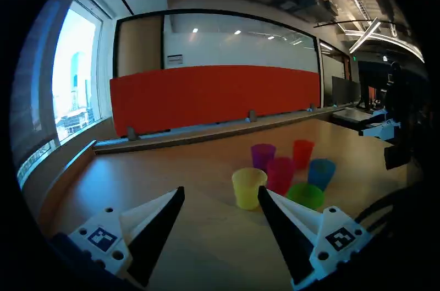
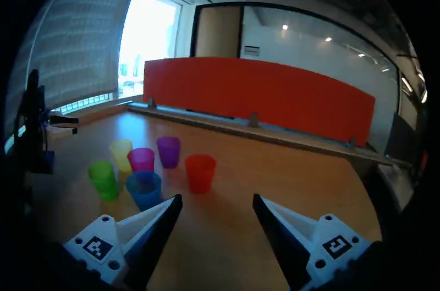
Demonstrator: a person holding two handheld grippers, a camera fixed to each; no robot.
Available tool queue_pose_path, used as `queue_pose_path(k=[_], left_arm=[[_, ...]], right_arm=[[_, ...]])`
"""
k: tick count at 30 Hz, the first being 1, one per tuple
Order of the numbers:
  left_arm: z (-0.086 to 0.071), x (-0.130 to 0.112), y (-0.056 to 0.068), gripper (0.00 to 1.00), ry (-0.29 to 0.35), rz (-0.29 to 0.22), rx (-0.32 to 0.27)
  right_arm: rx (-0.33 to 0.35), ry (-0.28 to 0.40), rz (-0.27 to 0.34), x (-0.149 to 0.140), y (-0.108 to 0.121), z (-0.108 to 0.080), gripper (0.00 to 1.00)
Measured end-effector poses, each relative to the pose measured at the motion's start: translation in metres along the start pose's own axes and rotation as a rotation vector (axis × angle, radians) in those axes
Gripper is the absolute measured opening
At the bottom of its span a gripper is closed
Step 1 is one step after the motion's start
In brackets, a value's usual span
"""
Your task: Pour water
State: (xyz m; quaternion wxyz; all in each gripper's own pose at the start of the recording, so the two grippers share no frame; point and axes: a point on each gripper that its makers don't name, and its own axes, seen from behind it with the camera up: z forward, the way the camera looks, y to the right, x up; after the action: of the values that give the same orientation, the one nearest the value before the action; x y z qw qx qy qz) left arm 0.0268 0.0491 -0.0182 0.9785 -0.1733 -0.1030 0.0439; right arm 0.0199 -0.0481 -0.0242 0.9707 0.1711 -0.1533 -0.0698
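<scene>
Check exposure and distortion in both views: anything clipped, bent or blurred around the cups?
Left gripper view: window blown out at left, red partition bowed by the fisheye, yellow cup sharp. Right gripper view: window clipped white too, partition curved, red cup crisp, table evenly lit.

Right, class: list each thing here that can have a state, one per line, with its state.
left gripper: open, empty
right gripper: open, empty
yellow cup: upright
purple cup: upright
pink cup: upright
red cup: upright
blue cup: upright
green cup: upright
Cup contents: cannot tell
</scene>
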Motion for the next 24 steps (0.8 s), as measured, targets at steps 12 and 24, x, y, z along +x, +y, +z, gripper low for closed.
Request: queue_pose_path(k=[12, 24], left_arm=[[-0.010, 0.019, -0.012, 0.99, 0.116, -0.074, 0.133], [-0.016, 0.037, -0.011, 0.99, 0.204, -0.126, 0.193]], right_arm=[[-0.167, 0.149, 0.042, 0.029, 0.018, -0.009, 0.99], [-0.304, 0.271, 0.105, 0.052, 0.031, -0.024, 0.99]])
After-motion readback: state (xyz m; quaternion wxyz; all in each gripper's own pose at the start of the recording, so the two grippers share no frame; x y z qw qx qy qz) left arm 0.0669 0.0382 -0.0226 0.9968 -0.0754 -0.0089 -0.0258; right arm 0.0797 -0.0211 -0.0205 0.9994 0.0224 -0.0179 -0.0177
